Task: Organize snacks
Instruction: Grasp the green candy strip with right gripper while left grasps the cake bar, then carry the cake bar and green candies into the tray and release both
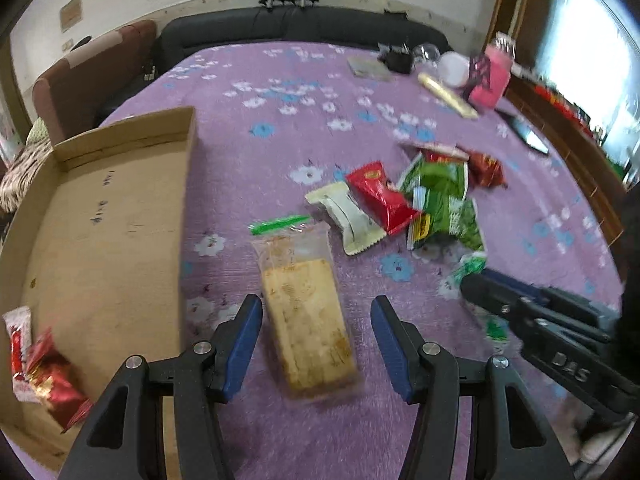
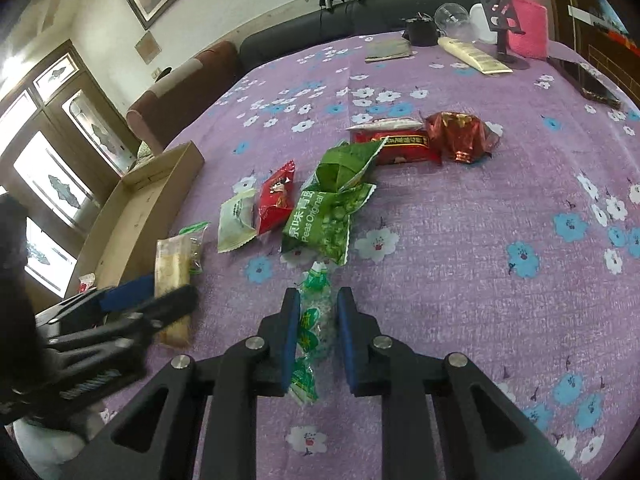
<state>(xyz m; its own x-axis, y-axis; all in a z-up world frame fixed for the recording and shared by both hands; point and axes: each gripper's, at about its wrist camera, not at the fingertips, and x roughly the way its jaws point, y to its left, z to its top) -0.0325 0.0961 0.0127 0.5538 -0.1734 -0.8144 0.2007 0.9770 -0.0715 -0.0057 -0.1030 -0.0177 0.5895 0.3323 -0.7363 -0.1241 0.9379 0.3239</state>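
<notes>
My left gripper [image 1: 316, 322]: my jaws stand wide apart and hold nothing; the clear cracker pack [image 1: 306, 316] lies on the cloth between my two blue pads, with a gap on each side.
My right gripper [image 2: 319, 310]: my jaws are narrow, with the clear green-printed packet [image 2: 314, 332] between the pads. The left pad seems to touch it; on the right side I cannot tell if there is contact.
Cardboard box [image 1: 120, 216]: it is just to the left of my left gripper, open on top. In its near corner lie a red foil snack [image 1: 54, 384] and a white-red wrapper [image 1: 18, 344].
Snack pile: it is farther ahead on the purple flowered tablecloth [image 2: 460, 240]. A cream packet [image 2: 236, 222] touches a small red packet [image 2: 276, 198]; beside them is the green peas bag [image 2: 324, 220], with another green bag [image 2: 344, 168] partly on it.
Behind the pile: a flat red pack [image 2: 404, 144] lies beside a dark red foil bag [image 2: 458, 136].
Far edge of the table: a pink bottle [image 2: 526, 20], a cream tube [image 2: 474, 56], a glass [image 2: 452, 16] and a dark stand [image 2: 506, 24].
Beyond the table: a dark sofa [image 1: 304, 26] against the wall.
</notes>
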